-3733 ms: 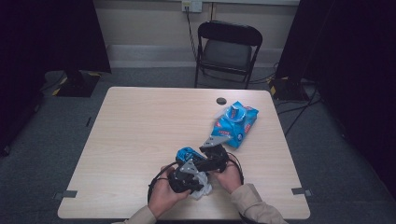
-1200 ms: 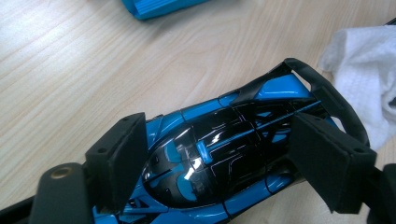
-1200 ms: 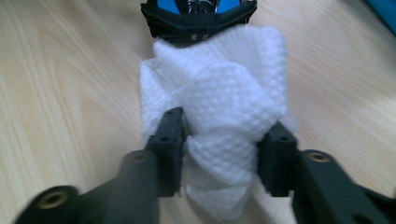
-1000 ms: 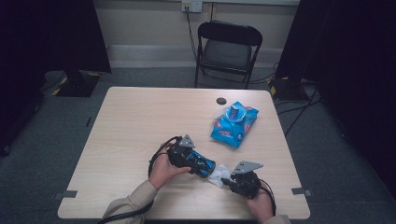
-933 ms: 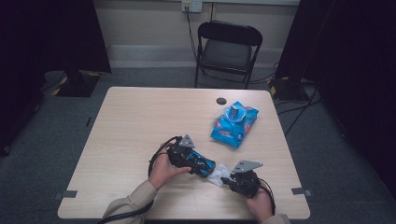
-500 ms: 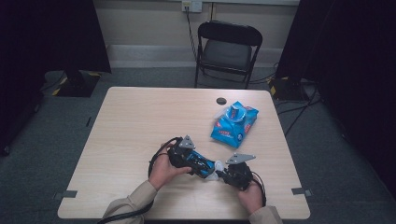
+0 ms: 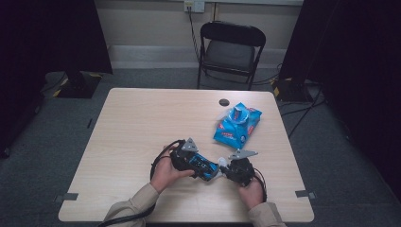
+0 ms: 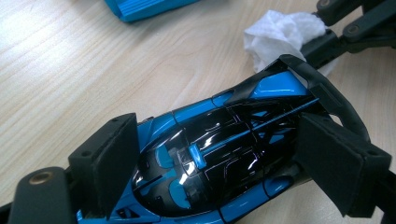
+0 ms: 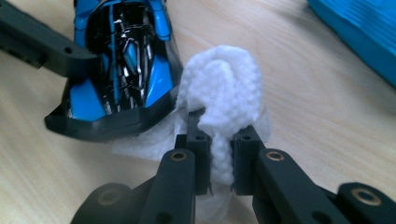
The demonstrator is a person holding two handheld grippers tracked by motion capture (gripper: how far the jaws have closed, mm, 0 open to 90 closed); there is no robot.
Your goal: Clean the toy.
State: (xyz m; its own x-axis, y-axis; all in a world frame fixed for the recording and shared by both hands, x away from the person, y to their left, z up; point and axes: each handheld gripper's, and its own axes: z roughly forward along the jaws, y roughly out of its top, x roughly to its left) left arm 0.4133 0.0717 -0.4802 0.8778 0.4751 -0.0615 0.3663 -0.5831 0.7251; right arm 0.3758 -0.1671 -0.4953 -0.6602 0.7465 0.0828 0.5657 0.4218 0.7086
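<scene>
In the high view, low and centre of the frame, the left gripper (image 7: 204,166) clamps a glossy blue and black toy car (image 7: 199,164) across its body. The left gripper view shows both foam-faced pads pressed to the car's sides, the car's near end cut off by the bottom edge.

Just right of it, the right gripper (image 7: 222,168) has its jaws pinched nearly together on a crumpled white paper wipe (image 9: 224,93); they have just been closing on it. In the right gripper view the wipe bulges above the pads and lies against the car's black rear edge, part of it tucked under that edge and hidden.

A blue plastic wipe packet (image 7: 237,125) lies on the pale wooden table (image 7: 132,123) toward the upper right, its print too small to read. A small dark round object (image 7: 223,102) sits above it, hard to identify.
</scene>
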